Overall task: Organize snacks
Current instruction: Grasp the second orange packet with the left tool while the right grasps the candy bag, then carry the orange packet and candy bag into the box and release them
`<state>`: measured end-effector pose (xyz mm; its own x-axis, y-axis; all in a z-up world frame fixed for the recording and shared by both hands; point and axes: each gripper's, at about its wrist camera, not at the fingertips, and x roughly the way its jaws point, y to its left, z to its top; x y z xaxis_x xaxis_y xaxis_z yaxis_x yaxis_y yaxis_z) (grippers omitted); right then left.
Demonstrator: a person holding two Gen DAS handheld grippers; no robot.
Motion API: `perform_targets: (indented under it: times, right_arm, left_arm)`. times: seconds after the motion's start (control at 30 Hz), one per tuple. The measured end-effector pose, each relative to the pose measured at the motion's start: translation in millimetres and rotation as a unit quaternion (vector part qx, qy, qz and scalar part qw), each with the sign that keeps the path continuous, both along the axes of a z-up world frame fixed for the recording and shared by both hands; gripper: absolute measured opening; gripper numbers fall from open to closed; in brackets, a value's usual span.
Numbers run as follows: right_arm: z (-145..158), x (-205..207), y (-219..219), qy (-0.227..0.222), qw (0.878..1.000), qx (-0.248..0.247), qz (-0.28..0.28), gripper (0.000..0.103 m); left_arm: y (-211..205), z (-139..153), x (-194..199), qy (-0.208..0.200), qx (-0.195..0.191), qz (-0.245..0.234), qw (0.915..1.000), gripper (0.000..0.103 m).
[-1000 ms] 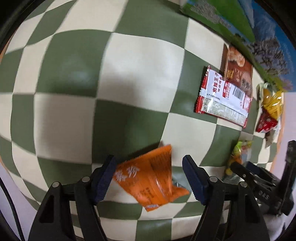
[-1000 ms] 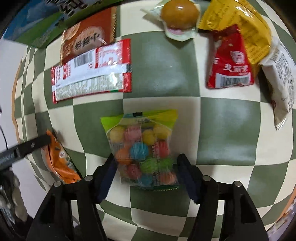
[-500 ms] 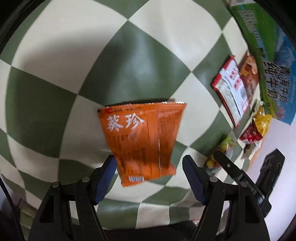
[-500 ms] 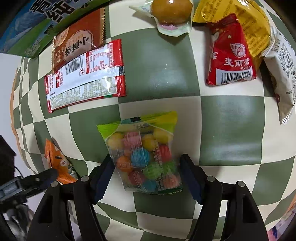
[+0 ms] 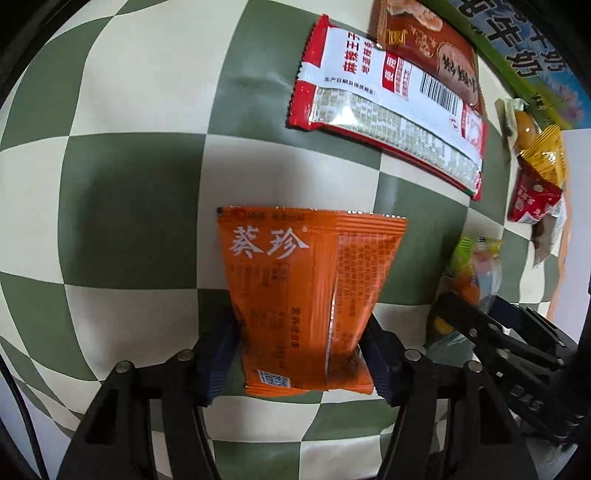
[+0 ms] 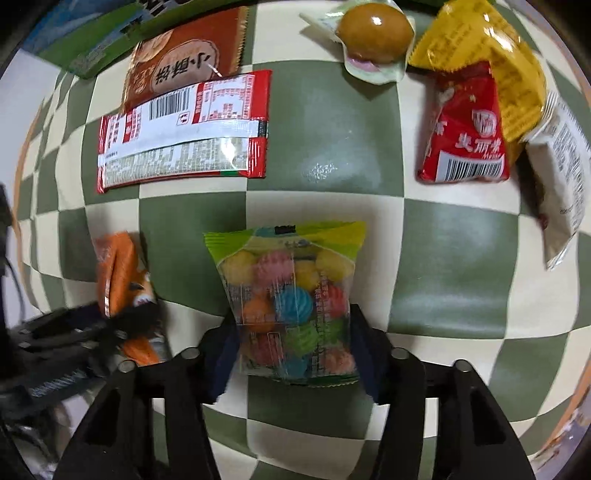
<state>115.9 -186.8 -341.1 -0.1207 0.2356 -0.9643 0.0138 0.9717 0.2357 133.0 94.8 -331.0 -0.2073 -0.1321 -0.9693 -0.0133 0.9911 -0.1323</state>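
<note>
My left gripper is shut on an orange snack packet, both pads pressing its lower sides, over the green-and-cream checkered cloth. My right gripper is shut on a clear bag of coloured candy balls. The orange packet and the left gripper show at the left of the right wrist view. The candy bag and the right gripper show at the right of the left wrist view.
A red-and-white packet overlaps a brown packet at the back left. A sealed brown egg, a yellow packet, a red packet and a white packet lie at the back right. A green-blue carton stands behind.
My left gripper has closed on the orange packet and swung toward the red-and-white packet. My right gripper has closed on the candy bag and stayed roughly in place.
</note>
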Motion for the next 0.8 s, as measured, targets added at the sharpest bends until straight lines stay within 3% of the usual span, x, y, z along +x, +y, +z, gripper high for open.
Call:
perform_targets:
  times: [0.1,0.13,0.23,0.47,0.67,0.8]
  right_arm:
    - [-3.3,1.8,-5.7,0.003,1.0,0.009,-0.01,0.065]
    - [-3.3,1.9,-7.2,0.001,1.0,0.01,-0.011,0.063]
    - [0.5,-1.5,-12.5,-0.013,1.0,-0.001,-0.002,0.053]
    - [17.3,-10.5,-33.8,-0.023,0.999,0.025,-0.018,0.051]
    - [70.8,-2.0,-54.3,-0.059,0.996,0.065,-0.022,0.051]
    - [127.3,13.7,-66.0,-0.103,0.99,0.096,-0.024,0.051]
  left_arm:
    - [1.6,2.6,-1.7,-0.007,0.001,0.012,0.9999,0.06]
    - [-0.5,4.3,-5.3,-0.01,0.004,0.015,0.9998,0.053]
    - [0.4,12.0,-10.6,-0.018,0.012,0.014,0.9997,0.051]
    - [-18.1,39.1,-3.2,-0.033,0.004,0.0,0.9995,0.05]
    - [-25.5,110.9,15.7,-0.09,-0.044,0.001,0.995,0.05]
    - [-37.7,172.8,39.5,-0.147,-0.079,-0.003,0.986,0.05]
